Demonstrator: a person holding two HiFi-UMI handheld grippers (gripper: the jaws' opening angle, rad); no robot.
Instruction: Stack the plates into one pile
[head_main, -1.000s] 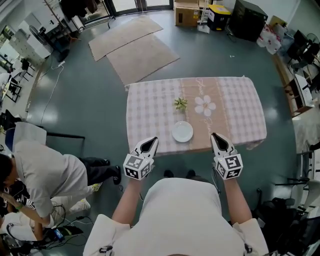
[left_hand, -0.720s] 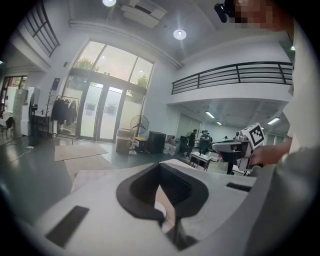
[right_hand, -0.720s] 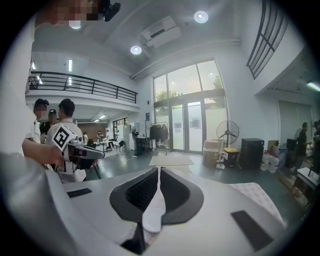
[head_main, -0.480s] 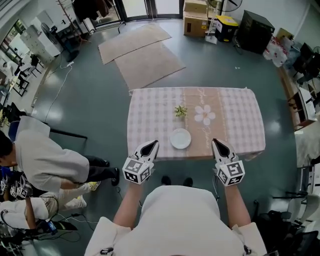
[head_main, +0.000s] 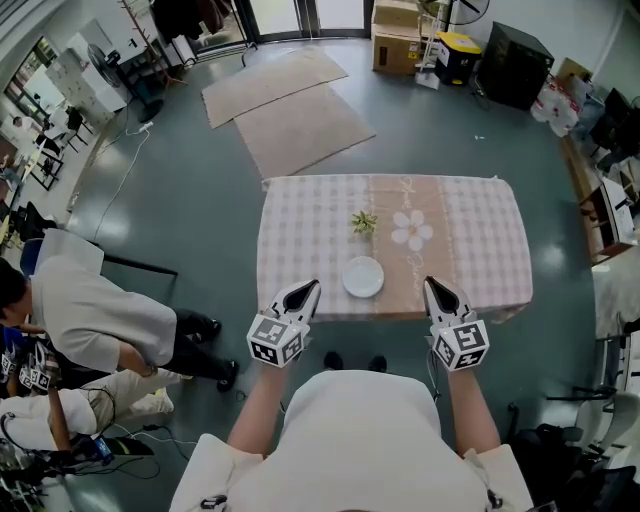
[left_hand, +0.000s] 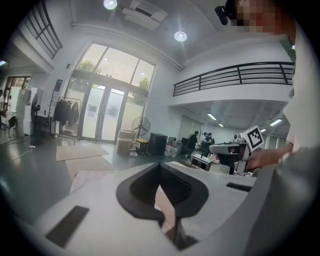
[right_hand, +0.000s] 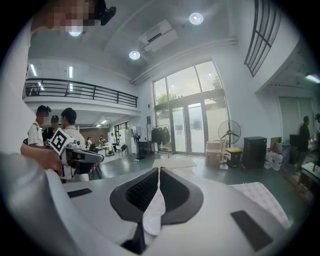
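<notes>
Lying flat on the checked table (head_main: 300, 220): white plate (head_main: 363, 276) (round, no long axis) | left gripper (head_main: 303, 290): clenched, empty | right gripper (head_main: 434, 286): clenched, empty | both aimed tableward

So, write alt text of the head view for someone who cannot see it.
From above, a person holds the left hand-held gripper and right hand-held gripper, both shut, before a checked table bearing a white plate and small plant.
</notes>
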